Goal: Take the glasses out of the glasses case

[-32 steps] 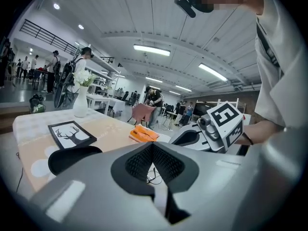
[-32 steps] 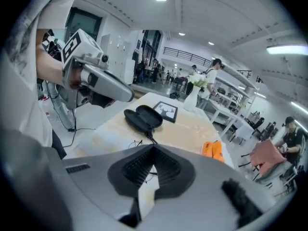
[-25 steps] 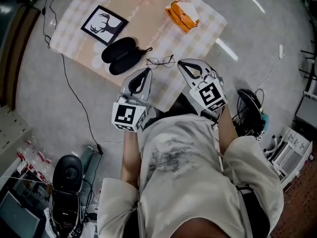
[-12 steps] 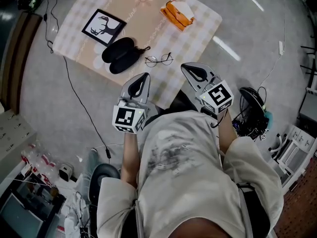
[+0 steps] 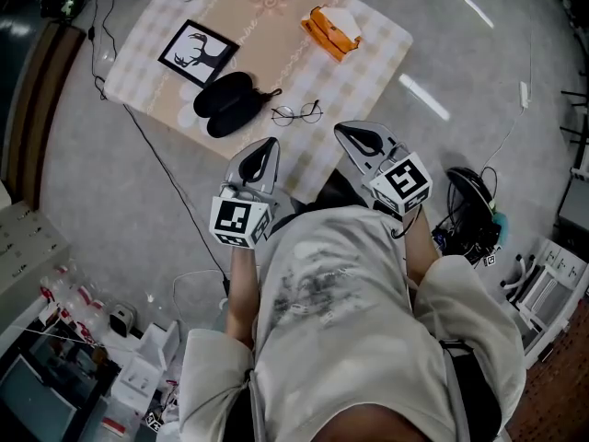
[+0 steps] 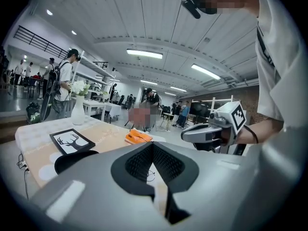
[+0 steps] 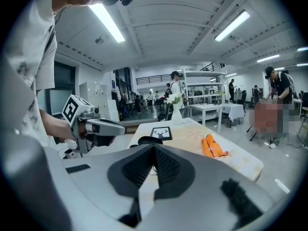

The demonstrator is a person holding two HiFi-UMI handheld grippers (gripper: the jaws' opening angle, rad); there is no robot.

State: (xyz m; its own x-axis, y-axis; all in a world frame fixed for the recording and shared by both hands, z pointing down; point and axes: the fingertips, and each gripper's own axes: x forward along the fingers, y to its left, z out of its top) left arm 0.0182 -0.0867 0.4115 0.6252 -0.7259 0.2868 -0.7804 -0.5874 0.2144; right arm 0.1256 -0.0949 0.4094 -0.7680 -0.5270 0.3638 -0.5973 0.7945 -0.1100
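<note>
Over the last second the right gripper (image 5: pixel 346 131) has drawn back a little from the table edge toward the person's body, and the left gripper (image 5: pixel 268 144) has barely shifted. The glasses and case lie where they did.

Both grippers hover side by side at lower centre of the head view, just short of the near edge of the tabletop (image 5: pixel 368 63). In each gripper view the jaws are closed tip to tip with nothing between them.

Just beyond them, near the middle of the frame, the round wire-rimmed glasses (image 5: pixel 297 113) lie flat on the checked cloth, clear of both grippers. The black glasses case (image 5: pixel 225 104) lies open just to their left, its two halves spread. The glasses are beside it, not in it.

Farther off, a framed deer silhouette picture (image 5: pixel 195 52) sits toward the upper left, and an orange pouch (image 5: pixel 333 28) lies at the far side, upper centre.

By this layout the task looks finished: the glasses are out of the case and released, and nothing seems left but pulling the grippers away.
</note>
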